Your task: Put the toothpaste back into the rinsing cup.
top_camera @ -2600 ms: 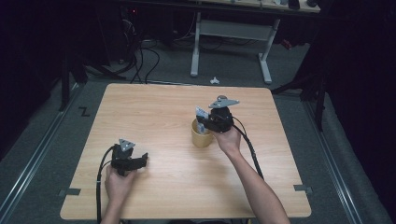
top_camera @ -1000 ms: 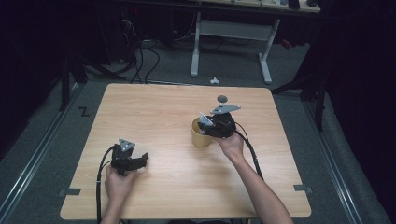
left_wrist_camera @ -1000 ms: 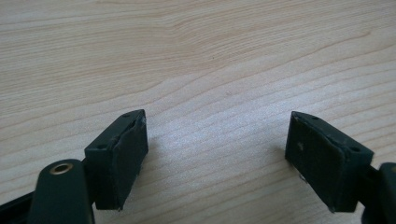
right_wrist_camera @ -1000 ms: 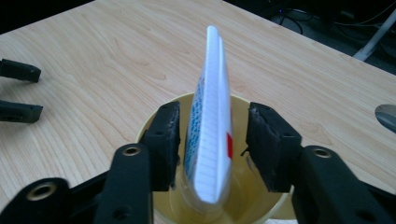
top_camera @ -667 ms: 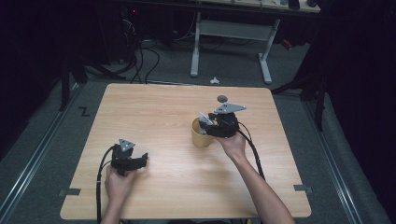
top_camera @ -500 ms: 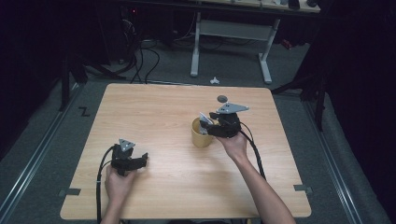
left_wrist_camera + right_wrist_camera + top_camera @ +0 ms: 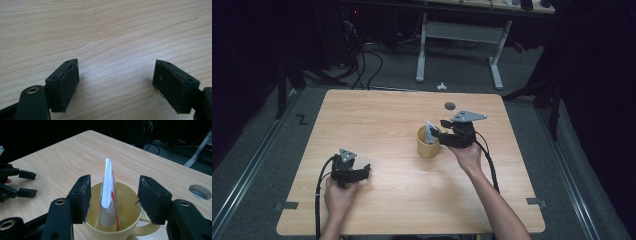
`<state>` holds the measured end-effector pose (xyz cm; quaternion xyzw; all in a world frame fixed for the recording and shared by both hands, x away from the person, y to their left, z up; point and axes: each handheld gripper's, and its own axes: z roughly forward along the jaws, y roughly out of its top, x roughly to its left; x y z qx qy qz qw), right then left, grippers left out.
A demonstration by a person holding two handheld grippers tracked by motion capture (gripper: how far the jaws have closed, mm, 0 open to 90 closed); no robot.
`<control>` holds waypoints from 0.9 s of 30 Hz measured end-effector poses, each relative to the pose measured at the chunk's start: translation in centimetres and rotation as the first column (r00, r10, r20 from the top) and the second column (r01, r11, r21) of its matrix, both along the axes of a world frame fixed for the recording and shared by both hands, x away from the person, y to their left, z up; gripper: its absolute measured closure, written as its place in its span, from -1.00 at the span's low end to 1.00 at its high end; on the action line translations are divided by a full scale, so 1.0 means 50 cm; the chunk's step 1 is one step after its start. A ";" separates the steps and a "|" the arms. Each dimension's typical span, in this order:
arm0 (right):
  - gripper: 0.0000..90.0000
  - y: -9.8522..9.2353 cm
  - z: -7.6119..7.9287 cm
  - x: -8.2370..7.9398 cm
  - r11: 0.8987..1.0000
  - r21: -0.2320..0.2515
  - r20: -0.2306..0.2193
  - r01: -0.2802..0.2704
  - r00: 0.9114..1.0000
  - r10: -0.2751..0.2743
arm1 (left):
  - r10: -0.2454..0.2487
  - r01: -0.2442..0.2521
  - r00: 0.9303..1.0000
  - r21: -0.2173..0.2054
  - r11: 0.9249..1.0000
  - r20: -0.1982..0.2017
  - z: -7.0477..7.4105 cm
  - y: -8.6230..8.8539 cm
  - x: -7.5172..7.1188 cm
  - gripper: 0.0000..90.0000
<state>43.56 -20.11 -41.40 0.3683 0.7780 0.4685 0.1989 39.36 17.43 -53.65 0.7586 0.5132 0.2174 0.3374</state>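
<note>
Dark floor and a tangle of cables surround our pale wooden table (image 7: 377, 115), which carries little beyond a round grommet hole (image 7: 450, 105) near its far edge. We keep the left gripper (image 7: 362, 171) resting low near our side of the table, its jaws spread wide over bare wood with nothing between them, well apart from the work. Near the middle stands the yellow mug (image 7: 428, 144), upright, its handle turned toward the right gripper (image 7: 113, 195). Inside it a white sachet (image 7: 108, 195) with an orange stripe stands on end, its lower part down in the mug and its top edge rising above the rim. A second ago the right gripper sat closer over the mug; now its jaws have just been opening, and its pads (image 7: 82, 197) stand clear on either side of the sachet, touching neither it nor, as far as we can tell, the rim. We judge that the sachet has been let go into the mug, so the placing looks done and our right hand is free to draw back.
</note>
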 end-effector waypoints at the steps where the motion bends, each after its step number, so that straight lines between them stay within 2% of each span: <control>1: -0.02 -0.002 0.001 -0.001 1.000 0.002 0.003 0.002 1.000 -0.002 | 0.000 0.000 1.000 0.000 1.000 0.000 0.000 0.000 0.000 -0.52; 9: -0.03 -0.014 0.006 -0.009 1.000 0.007 0.012 0.006 1.000 -0.006 | 0.000 0.000 1.000 0.000 1.000 0.000 0.000 0.000 0.000 -0.52; 17: -0.03 -0.029 0.013 -0.018 0.999 0.033 0.016 0.014 1.000 -0.015 | -0.001 0.001 1.000 0.000 1.000 -0.001 0.000 0.000 0.000 -0.52; 27: 0.01 -0.048 0.023 -0.032 0.998 0.051 0.044 0.027 0.999 -0.029 | 0.000 0.000 1.000 0.000 1.000 0.000 0.000 0.000 0.000 -0.52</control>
